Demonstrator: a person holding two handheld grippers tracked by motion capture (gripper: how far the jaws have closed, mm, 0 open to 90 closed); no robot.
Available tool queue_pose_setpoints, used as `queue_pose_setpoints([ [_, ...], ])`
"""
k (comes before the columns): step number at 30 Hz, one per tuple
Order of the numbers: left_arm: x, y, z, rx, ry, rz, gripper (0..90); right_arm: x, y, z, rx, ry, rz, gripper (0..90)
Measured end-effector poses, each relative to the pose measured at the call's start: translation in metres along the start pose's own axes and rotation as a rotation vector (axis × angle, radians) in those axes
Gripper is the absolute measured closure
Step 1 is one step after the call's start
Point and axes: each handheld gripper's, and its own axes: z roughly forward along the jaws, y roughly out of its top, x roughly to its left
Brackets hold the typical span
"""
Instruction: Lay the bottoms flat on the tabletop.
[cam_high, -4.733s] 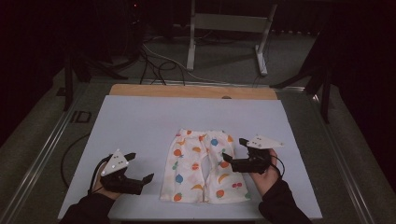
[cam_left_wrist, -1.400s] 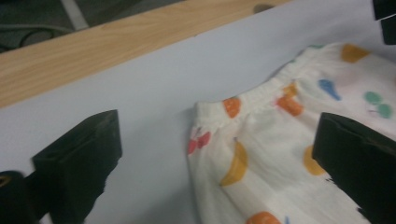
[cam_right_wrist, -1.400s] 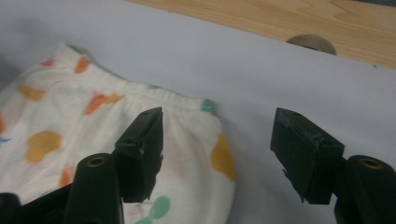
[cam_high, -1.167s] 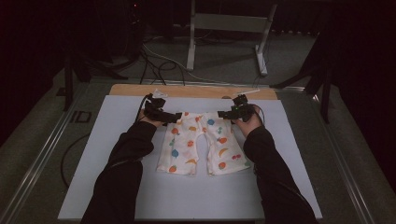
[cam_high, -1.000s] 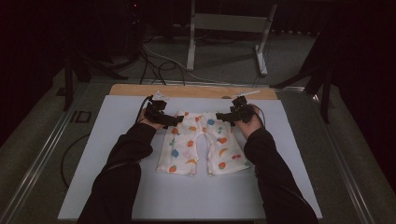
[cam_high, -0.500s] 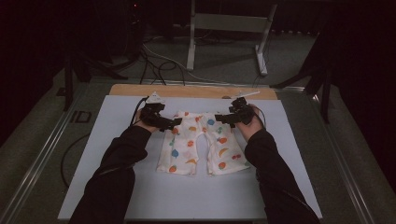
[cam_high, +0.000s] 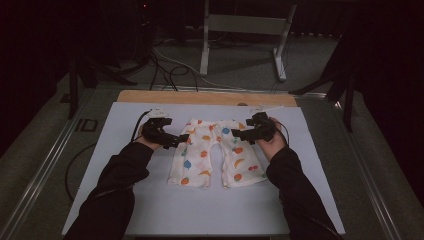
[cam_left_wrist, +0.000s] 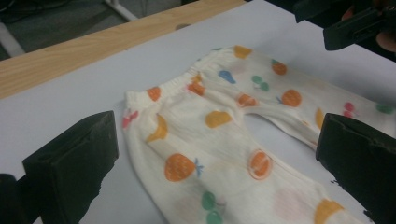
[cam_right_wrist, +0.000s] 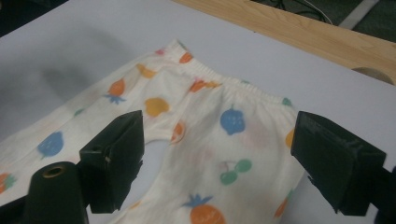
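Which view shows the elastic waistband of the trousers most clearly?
The right gripper view: the waistband runs across its middle, close and unblocked, with its gathers visible. The left gripper view shows it too, at a steeper slant. In the high view it is small and dim between the two grippers.

Dim high view: surroundings are falling into near-black while the pale table mat (cam_high: 210, 200) is catching soft overhead light. Both gripper views are appearing brighter, slightly soft, with blurred jaws at the lower edges.
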Motion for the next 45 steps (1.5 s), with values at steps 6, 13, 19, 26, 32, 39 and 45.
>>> queue_pose_setpoints([
  [6, -0.01, -0.015, -0.006, 0.02, -0.034, 0.016, 0.0, 0.011, -0.02, -0.01, -0.006, 0.03, -0.015, 17.1],
  [13, -0.024, -0.034, -0.015, 0.039, -0.065, 0.035, 0.0, 0.02, -0.044, -0.02, 0.011, 0.053, -0.034, 15.3],
  [19, -0.037, -0.047, -0.025, 0.046, -0.088, 0.048, 0.0, 0.029, -0.058, -0.027, -0.006, 0.089, -0.063, 14.7],
  [26, -0.058, -0.077, -0.04, 0.071, -0.116, 0.085, 0.0, 0.043, -0.083, -0.037, -0.031, 0.124, -0.078, 14.8],
  [32, -0.064, -0.098, -0.049, 0.079, -0.112, 0.082, 0.0, 0.048, -0.099, -0.045, -0.001, 0.154, -0.051, 14.8],
  [39, -0.065, -0.119, -0.065, 0.089, -0.098, 0.073, 0.0, 0.052, -0.119, -0.067, -0.031, 0.144, -0.071, 13.8],
  [45, -0.066, -0.131, -0.083, 0.095, -0.074, 0.077, 0.0, 0.05, -0.139, -0.089, -0.049, 0.112, -0.076, 13.0],
])
